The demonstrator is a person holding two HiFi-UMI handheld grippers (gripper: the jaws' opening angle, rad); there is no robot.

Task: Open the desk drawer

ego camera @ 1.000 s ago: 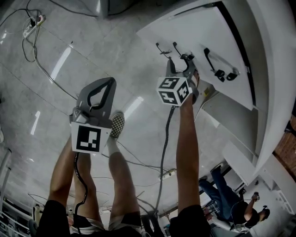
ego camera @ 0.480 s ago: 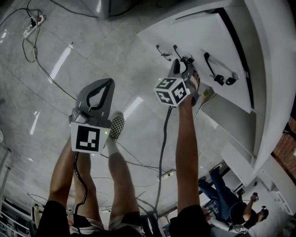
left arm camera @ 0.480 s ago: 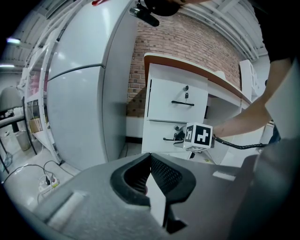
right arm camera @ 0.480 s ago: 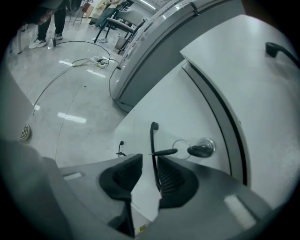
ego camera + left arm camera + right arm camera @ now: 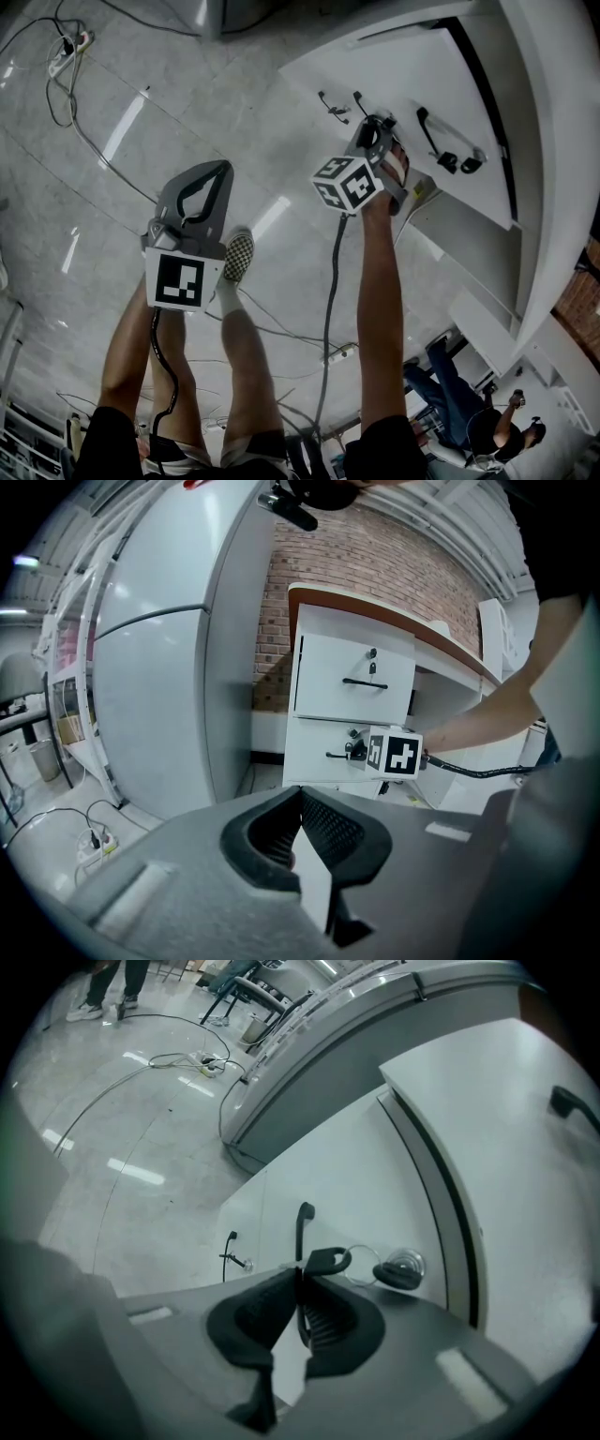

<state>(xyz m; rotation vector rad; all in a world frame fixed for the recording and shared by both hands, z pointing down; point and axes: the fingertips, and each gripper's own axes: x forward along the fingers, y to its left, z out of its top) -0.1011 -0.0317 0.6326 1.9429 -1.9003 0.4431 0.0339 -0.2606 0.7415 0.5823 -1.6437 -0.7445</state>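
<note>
The desk at the far right has two white drawers, one above the other, and each has one black bar handle and one lock with a key in it. The lower drawer looks closed, so what it holds is hidden. Its handle runs between the jaws of the right gripper. These jaws have just been closing and now pinch the bar, with almost no gap between them. Just right of the tips, a black-headed key hangs on a ring from the round lock. Beyond the dark seam lies the upper drawer with its own handle. The left gripper is held well apart, nearer and to the left, over the floor. Its jaws are pressed together with nothing between them. Each gripper carries one cube printed with black-and-white squares, the right cube and the left cube. Two power strips lie on the glossy floor among loose cables, one at the far left and one near. One checkered shoe shows between the arms. Left of the desk stands a tall grey cabinet in front of a brick wall.
</note>
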